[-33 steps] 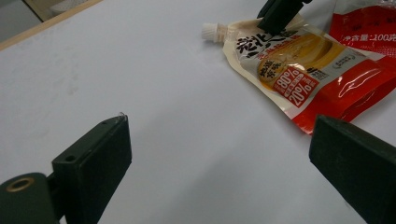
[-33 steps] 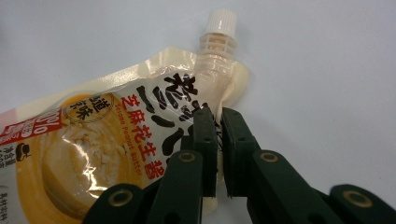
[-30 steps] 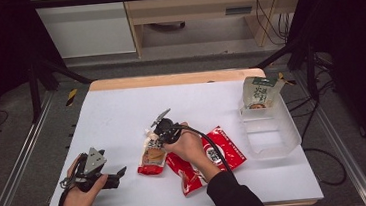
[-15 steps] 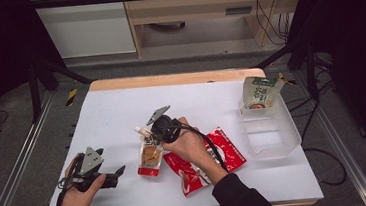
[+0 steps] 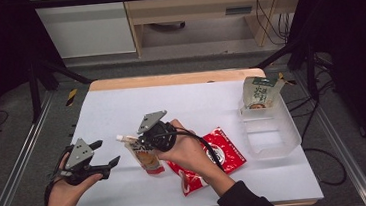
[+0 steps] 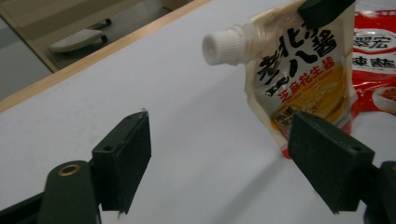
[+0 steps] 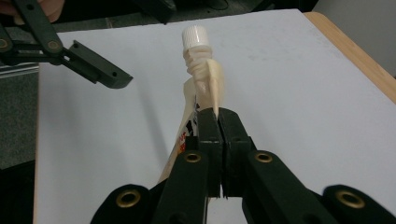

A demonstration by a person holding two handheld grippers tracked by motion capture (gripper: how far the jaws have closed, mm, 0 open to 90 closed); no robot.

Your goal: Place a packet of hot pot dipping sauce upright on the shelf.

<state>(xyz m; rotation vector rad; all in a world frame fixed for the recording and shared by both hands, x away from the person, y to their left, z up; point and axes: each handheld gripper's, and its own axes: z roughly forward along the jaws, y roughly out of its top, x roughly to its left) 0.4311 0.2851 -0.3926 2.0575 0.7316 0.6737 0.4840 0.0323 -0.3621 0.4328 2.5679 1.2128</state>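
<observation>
Jaws of the left gripper (image 5: 106,155) are standing apart with nothing between them, though they have just been closing a little; it is hovering near the table's (image 5: 121,108) left edge, pointing toward three o'clock. Just to its three o'clock, the spouted sauce pouch (image 5: 144,155) is hanging tilted above the white surface, its white cap (image 6: 220,45) aiming toward ten o'clock in the high view. Pinching the pouch's upper edge, the right gripper (image 7: 217,122) is clamping the film flat between its closed pads. To do this step well, I judge, the right hand should be keeping the pouch steady and clear of the table while the left gripper is lining up squarely with the pouch before closing, since thin film slips and twists easily. In the left gripper view the pouch is sitting at one o'clock, beyond the jaw tips and not yet between them. Farther right, a red packet (image 5: 223,152) is lying flat, and a clear bin (image 5: 274,140) is holding a green-topped pouch (image 5: 260,92).
</observation>
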